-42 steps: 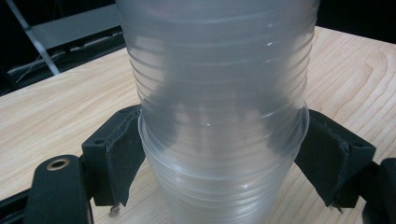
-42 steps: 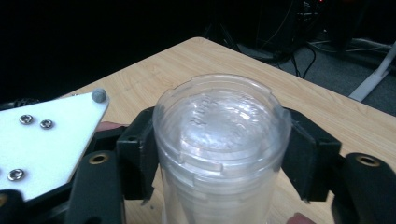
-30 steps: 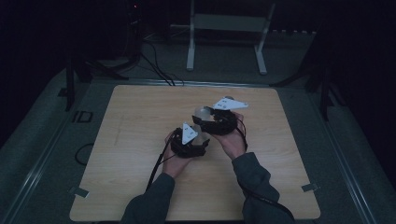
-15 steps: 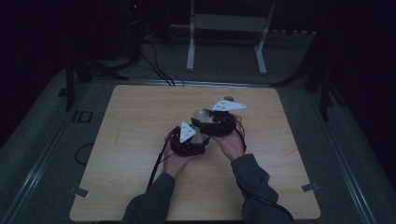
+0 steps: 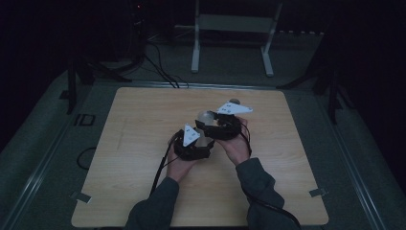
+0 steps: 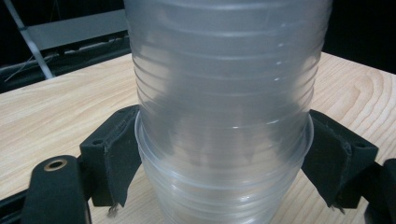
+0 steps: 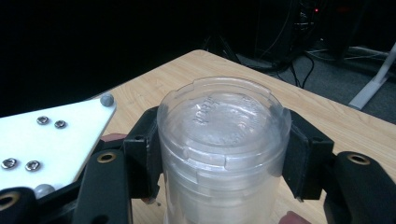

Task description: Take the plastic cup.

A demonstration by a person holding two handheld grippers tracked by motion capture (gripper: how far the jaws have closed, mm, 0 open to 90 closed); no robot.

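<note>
You hold a stack of clear plastic cups [image 6: 224, 116] over the middle of the wooden table [image 5: 143, 124]. Your left gripper [image 6: 224, 163] has just been opening, its pads beside the rims. Your right gripper [image 7: 219, 154] squeezes the stack's bottom end.

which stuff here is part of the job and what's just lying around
In the job:
- stack of clear plastic cups, upside down, base up
- left tongs, jaws beside the stack near its lower rims, just been opening
- right tongs, pads against the top cup

Lying about:
- wooden table
- white metal stand on the floor behind
- cables on the floor
</note>
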